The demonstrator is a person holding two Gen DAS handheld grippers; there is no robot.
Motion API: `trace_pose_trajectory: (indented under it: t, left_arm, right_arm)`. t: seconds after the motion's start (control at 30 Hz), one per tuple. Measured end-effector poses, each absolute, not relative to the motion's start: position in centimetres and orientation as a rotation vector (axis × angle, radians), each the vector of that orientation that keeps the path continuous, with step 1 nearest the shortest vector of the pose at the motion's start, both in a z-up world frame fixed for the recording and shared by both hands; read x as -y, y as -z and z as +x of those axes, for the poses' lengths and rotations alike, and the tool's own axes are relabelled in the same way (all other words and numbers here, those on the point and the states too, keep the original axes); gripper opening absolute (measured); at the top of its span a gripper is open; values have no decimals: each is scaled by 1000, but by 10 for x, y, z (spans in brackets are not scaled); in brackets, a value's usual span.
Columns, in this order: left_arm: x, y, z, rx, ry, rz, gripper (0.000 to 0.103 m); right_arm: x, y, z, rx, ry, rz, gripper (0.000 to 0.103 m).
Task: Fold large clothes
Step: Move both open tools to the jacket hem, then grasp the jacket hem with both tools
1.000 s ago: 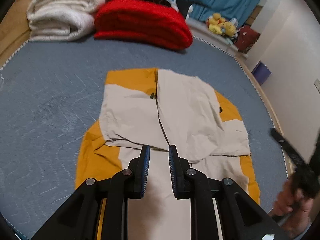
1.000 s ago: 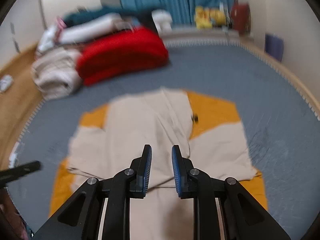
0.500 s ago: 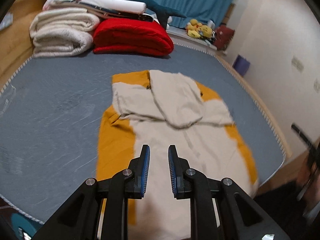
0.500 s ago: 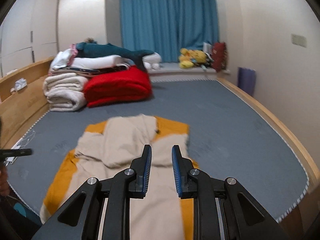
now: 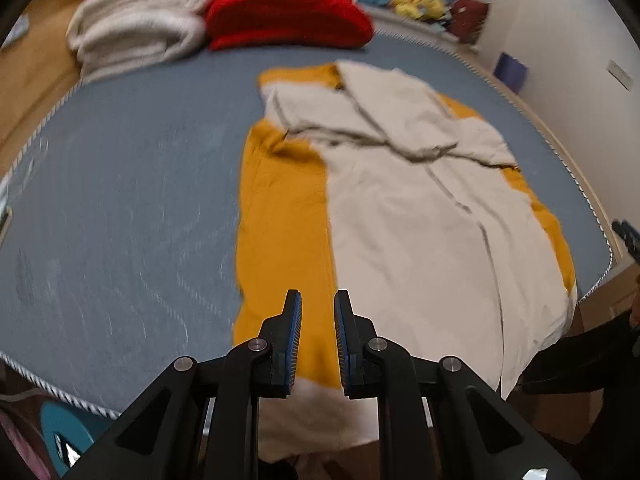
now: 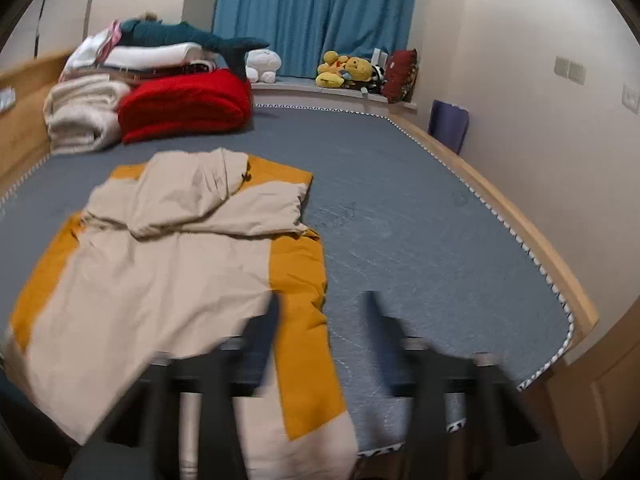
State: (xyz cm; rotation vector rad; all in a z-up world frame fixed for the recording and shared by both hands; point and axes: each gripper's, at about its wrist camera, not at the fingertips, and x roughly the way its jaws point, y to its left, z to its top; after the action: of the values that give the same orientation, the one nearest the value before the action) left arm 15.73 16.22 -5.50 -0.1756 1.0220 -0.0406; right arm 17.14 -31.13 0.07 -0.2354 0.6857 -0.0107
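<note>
A large beige and orange garment [image 5: 400,220] lies spread flat on the grey mattress [image 5: 120,200], sleeves folded across its chest. Its hem hangs over the near edge of the bed. My left gripper [image 5: 317,304] hovers over the orange strip at the garment's near left corner, jaws a narrow gap apart with nothing between them. In the right wrist view the garment [image 6: 160,272] fills the left half. My right gripper [image 6: 322,304], blurred, is over its orange right edge. Its jaws are opening wide and hold nothing.
Folded red blanket [image 6: 184,104] and cream blankets [image 6: 80,116] are stacked at the far left of the mattress [image 6: 420,220]. Plush toys [image 6: 344,72] sit on the sill below a blue curtain [image 6: 316,12]. A wooden bed frame [image 6: 520,220] runs along the right wall.
Both grippers have drawn back to the near end of the bed, the left toward the garment's left edge, the right toward its right edge. The right jaws have spread apart.
</note>
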Motion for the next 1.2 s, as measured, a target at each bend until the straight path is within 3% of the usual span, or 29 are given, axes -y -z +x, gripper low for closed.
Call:
trace_pose_trajectory:
  t: [0.23,0.6,0.97,1.1,1.13,1.2]
  left_arm:
    - [-189,100,164,-1227,-33,-319,17]
    - [-232,131,154,-1331,-150,-484,26]
    - [-215,163,153,-1461,-150,-348,34]
    - [-205,161,152,-1446,-151,-269,35]
    - [-203,160,151,-1441,-147,-256,29]
    - [-199,158,149,-1438,-133,-244,17]
  right_arm:
    - [335,49,195,-956,-9,-151,65]
    - [395,122,206,-1295,83,63,58]
    - [390,151,204,-1396,74,63,53]
    - [383,154,206,-1385,64,41,37]
    - [382,153,205,-1382,62,34,33]
    - [381,151,203,-1374,53,35,15]
